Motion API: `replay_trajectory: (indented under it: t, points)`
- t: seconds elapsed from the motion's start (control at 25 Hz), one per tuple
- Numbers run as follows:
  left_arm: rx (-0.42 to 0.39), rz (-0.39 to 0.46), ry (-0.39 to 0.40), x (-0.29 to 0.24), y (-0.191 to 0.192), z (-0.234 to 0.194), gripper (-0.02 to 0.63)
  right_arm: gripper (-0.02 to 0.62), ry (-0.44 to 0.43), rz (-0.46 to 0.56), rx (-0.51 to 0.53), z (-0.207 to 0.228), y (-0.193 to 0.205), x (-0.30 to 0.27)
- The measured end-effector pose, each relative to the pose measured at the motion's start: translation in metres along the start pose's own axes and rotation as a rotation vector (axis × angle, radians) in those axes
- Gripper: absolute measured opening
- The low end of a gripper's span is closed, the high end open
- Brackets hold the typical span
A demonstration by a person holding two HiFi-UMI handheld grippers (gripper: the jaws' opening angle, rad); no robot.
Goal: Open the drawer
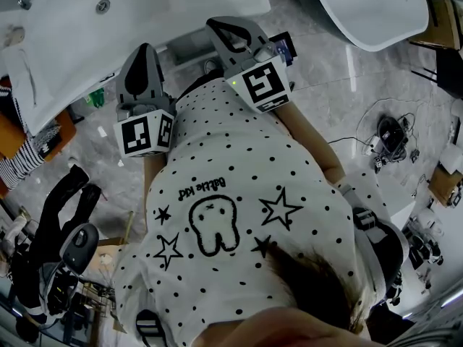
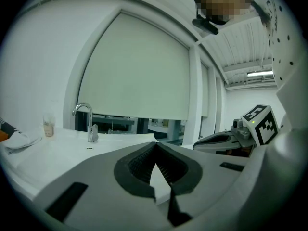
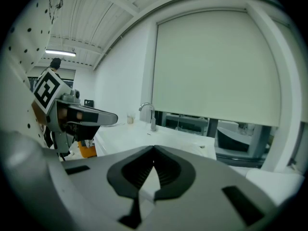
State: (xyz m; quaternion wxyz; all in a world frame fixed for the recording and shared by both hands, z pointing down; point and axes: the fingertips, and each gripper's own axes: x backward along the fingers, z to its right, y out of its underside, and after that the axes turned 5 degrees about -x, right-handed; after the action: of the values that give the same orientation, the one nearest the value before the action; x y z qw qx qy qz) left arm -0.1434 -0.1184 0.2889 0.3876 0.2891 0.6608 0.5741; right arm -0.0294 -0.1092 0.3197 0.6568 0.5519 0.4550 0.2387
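- Two grey moulded-plastic grippers are held side by side towards a white counter (image 1: pixel 65 63): the left gripper (image 1: pixel 143 49) and the right gripper (image 1: pixel 219 24). Each carries a marker cube (image 1: pixel 147 132) printed with black-and-white squares.
- Both grippers are closed and hold nothing. Each gripper view shows the dark ribbed pads (image 2: pixel 139 165) meeting at their tips, with only a thin wedge of pale counter visible behind them.
- The counter is smooth, glossy and white, with a round metal drain (image 1: pixel 103 6) set into it. Only the head view shows that drain.
- Only the gripper views show the following:
  - a curved chrome faucet (image 2: pixel 85 121);
  - a small cup (image 2: pixel 47 128) near the wall;
  - a matt, pale roller blind (image 2: pixel 139 71) lowered almost to counter level;
  - a ribbed ceiling (image 2: pixel 245 37) with a strip light (image 2: pixel 260 73).
- Only the head view shows the following:
  - the grey veined stone floor (image 1: pixel 340 85);
  - a rounded white tub (image 1: pixel 369 6), cut off by the top edge;
  - tangled black cables (image 1: pixel 391 132);
  - the person's white shirt (image 1: pixel 239 157), dotted and starred in black, which fills the middle of the view.
- The drawer cannot be picked out in any view. A pale strip (image 1: pixel 189 45) under the counter's edge, between the two grippers, may be a cabinet front. It is steeply foreshortened and partly covered by the grippers.
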Motion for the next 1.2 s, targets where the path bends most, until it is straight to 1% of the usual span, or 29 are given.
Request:
replay_trajectory:
  t: [0.32, 0.84, 1.2]
  points:
    - [0.001, -0.002, 0.001, -0.0006, 0.0003, -0.0004, 0.005, 0.014, 0.006, 0.001, 0.001, 0.0009, -0.0002, 0.0004]
    - [0.009, -0.008, -0.013, 0.0027, 0.0015, -0.0023, 0.005, 0.014, -0.012, -0.013, 0.008, -0.0037, 0.0014, -0.001]
    - [0.005, 0.0, -0.007, 0.0017, -0.0004, -0.0006, 0.005, 0.014, -0.016, -0.013, 0.014, -0.0041, 0.001, -0.0009]
